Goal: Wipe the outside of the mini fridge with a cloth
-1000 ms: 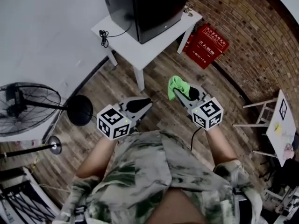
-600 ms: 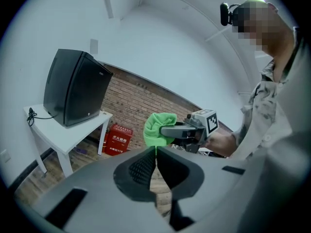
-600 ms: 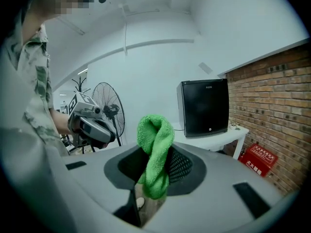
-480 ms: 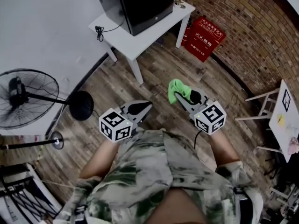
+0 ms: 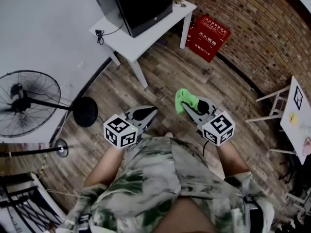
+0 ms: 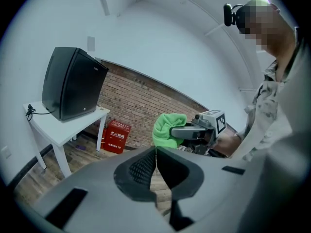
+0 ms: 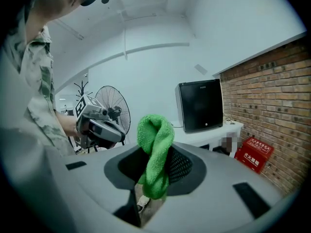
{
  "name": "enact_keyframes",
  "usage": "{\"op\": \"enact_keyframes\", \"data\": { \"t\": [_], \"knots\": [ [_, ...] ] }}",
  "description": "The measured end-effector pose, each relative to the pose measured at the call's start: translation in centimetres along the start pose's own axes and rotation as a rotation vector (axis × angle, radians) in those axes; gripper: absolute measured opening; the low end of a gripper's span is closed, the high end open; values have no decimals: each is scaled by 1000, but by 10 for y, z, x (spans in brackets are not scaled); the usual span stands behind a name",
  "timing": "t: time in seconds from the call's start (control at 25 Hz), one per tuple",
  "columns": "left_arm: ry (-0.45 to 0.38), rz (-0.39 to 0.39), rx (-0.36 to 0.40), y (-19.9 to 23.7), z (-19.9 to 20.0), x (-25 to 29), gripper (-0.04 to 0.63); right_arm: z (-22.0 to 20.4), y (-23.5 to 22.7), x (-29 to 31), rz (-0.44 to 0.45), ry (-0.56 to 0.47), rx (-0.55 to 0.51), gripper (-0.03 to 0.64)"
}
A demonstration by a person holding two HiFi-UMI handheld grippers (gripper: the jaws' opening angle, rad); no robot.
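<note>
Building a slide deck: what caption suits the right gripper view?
Right claw clamps a green cloth, facing the black fridge on its white table.

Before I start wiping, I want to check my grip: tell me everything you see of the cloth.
The cloth is bright green, fuzzy like microfibre, doubled into a loop. The right hand-held gripper is shut on its lower part; the fold stands above the jaws. It is held in the air, away from the mini fridge, touching nothing else.

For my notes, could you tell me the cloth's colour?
Bright green cloth; clearest in right gripper view.
</note>
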State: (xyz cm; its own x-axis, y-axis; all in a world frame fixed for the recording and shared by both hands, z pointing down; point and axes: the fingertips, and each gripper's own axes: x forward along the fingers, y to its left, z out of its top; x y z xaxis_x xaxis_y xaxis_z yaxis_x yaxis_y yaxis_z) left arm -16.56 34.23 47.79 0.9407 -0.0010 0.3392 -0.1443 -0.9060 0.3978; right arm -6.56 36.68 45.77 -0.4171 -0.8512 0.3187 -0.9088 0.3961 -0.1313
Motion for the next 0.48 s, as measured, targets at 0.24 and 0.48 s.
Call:
{"op": "enact_keyframes", "data": {
  "t": [0.24,0.48],
  "knots": [
    [20,-10,18,-8,0,9,29,1,4,-9,10,-15,-4,115],
    [18,-18,43,-16,8,17,29,5,1,-17,26,-35,-9,115]
  ]
}}
